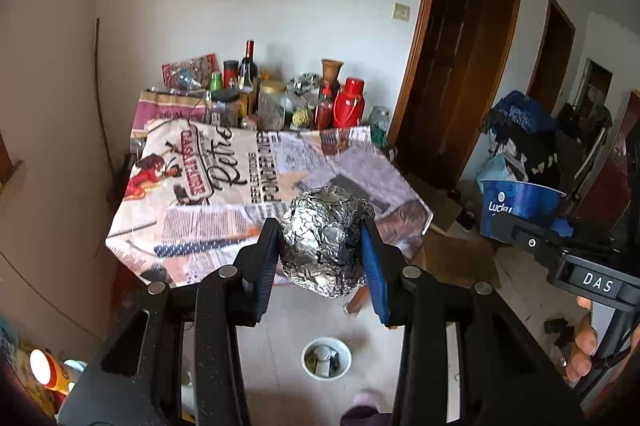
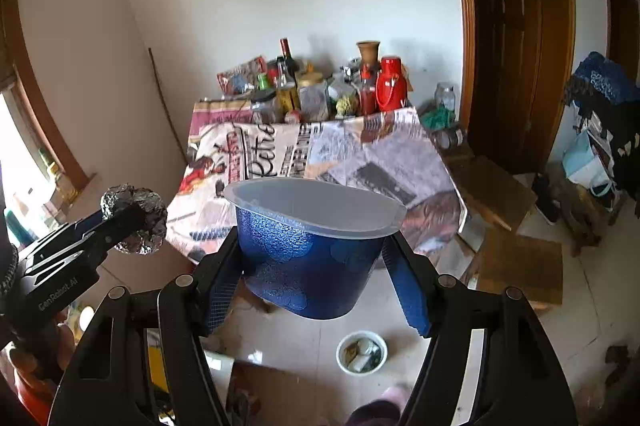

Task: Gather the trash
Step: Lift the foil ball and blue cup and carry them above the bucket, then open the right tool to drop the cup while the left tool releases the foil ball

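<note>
While both of your hands are loaded, you are in the carrying step of the collection: the left gripper (image 1: 320,258) is clamped on a crumpled foil ball (image 1: 324,238), and the right gripper (image 2: 312,278) squeezes a blue plastic cup (image 2: 312,254) by its sides, its pale rim turned up and its inside apparently empty. Both pieces hang in the air off the near edge of the table (image 2: 352,153), not resting on it.

My reading is that the next move calls for a place to drop them. The only open container I can make out is a small white bin (image 2: 361,352) on the floor below the grippers, already holding scraps; it looks narrow for the cup, so you would want to bring one hand over it at a time, lower it, and only then let the jaws part. Whether that is the intended bin I cannot tell.

The tabletop is covered with a printed newspaper-style cloth (image 1: 208,185), its near half bare. Along the far edge, against the wall, stand bottles and jars (image 1: 256,93) and a red flask (image 1: 349,103). A wooden door (image 1: 460,65) stands past the right corner, with flattened cardboard (image 2: 516,266) on the tiled floor.
</note>
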The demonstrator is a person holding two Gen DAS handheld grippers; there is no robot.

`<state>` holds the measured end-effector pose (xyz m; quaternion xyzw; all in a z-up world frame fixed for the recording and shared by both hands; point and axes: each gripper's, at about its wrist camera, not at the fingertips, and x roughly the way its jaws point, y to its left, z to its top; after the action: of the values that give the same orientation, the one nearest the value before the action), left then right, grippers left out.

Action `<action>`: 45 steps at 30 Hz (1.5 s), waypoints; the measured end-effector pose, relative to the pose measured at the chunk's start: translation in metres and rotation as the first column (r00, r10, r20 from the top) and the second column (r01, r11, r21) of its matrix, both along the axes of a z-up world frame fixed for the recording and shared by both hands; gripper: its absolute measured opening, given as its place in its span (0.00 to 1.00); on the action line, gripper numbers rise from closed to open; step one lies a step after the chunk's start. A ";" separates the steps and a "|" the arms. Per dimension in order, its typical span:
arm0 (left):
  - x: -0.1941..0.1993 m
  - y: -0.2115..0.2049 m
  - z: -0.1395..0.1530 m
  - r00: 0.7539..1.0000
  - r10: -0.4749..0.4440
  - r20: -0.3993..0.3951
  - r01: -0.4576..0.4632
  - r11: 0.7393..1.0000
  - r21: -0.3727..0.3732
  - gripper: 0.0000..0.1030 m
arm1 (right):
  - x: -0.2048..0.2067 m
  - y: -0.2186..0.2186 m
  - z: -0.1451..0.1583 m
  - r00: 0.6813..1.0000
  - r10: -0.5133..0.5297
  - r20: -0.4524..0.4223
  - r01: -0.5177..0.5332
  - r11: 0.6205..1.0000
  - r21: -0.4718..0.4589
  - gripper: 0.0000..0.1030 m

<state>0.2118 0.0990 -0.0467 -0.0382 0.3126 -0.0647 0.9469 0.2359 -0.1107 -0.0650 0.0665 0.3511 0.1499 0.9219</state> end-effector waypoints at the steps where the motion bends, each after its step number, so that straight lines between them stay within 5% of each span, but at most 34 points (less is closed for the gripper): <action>1: 0.000 -0.002 -0.004 1.000 0.002 -0.014 -0.002 1.000 0.001 0.38 | -0.001 -0.001 -0.003 1.000 0.003 -0.008 -0.003 1.000 -0.001 0.64; 9: 0.019 -0.022 -0.061 0.985 0.054 -0.167 -0.060 0.998 -0.031 0.38 | 0.022 -0.013 -0.052 0.990 0.055 -0.132 -0.055 0.998 0.002 0.64; 16: 0.046 -0.047 -0.153 0.945 0.096 -0.314 -0.128 0.988 -0.082 0.38 | 0.055 -0.023 -0.125 0.960 0.095 -0.263 -0.114 0.992 -0.058 0.64; 27: 0.059 -0.040 -0.337 0.817 0.194 -0.543 -0.245 0.969 -0.024 0.38 | 0.080 -0.024 -0.285 0.885 0.125 -0.448 -0.176 0.982 -0.074 0.64; 35: 0.078 -0.041 -0.424 0.784 0.192 -0.590 -0.224 0.974 0.018 0.38 | 0.100 -0.008 -0.379 0.842 0.164 -0.515 -0.223 0.973 -0.054 0.64; 38: 0.085 -0.043 -0.450 0.774 0.186 -0.606 -0.227 0.974 0.008 0.38 | 0.109 -0.005 -0.416 0.783 0.184 -0.594 -0.233 0.972 -0.006 0.68; 45: 0.110 -0.059 -0.494 0.737 0.130 -0.663 -0.201 0.979 -0.032 0.38 | 0.111 -0.019 -0.450 0.743 0.148 -0.653 -0.194 0.981 0.001 0.68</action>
<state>0.3213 0.0397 -0.5405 -0.1341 0.6170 0.0217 0.7751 0.3473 -0.1302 -0.5150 0.0509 0.6584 0.1895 0.7266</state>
